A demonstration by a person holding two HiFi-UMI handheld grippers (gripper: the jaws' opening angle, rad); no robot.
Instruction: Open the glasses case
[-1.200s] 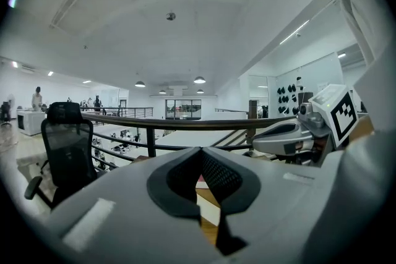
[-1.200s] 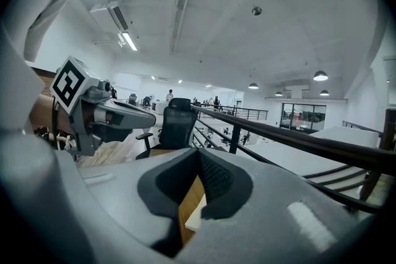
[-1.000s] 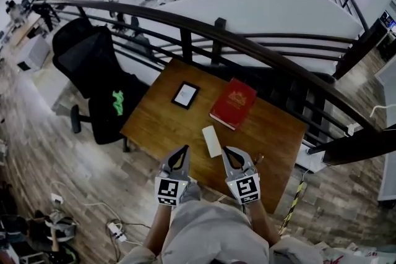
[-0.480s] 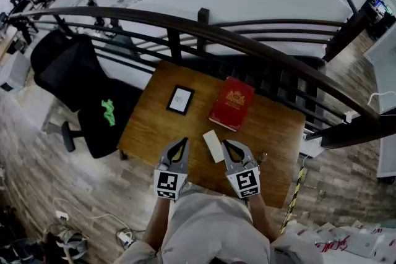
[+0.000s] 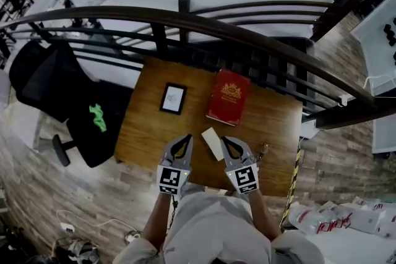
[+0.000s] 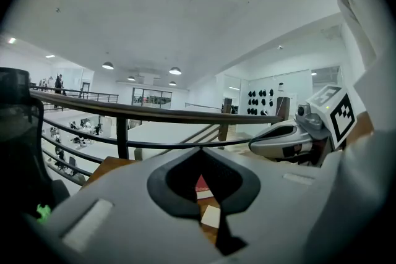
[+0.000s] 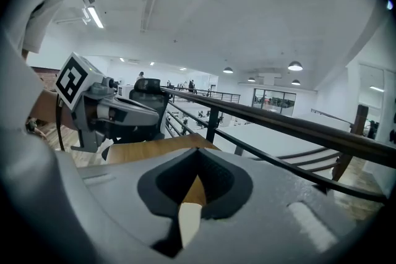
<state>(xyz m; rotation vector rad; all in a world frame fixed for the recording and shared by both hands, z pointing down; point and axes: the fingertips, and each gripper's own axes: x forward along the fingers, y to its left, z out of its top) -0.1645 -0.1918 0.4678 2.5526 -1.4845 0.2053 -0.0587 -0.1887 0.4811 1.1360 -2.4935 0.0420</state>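
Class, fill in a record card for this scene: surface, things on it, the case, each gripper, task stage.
Surface: wooden table
On it: case, red book, tablet
Case: white, looks closed, lying between the two grippers
Left gripper: shut, empty
Right gripper: shut, empty
Task stage: case not yet opened

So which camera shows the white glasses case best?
The head view: the whole glasses case lies in plain sight on the table. The left gripper view shows only a corner of it through the left claw, and the right gripper view just a pale sliver through the right claw.
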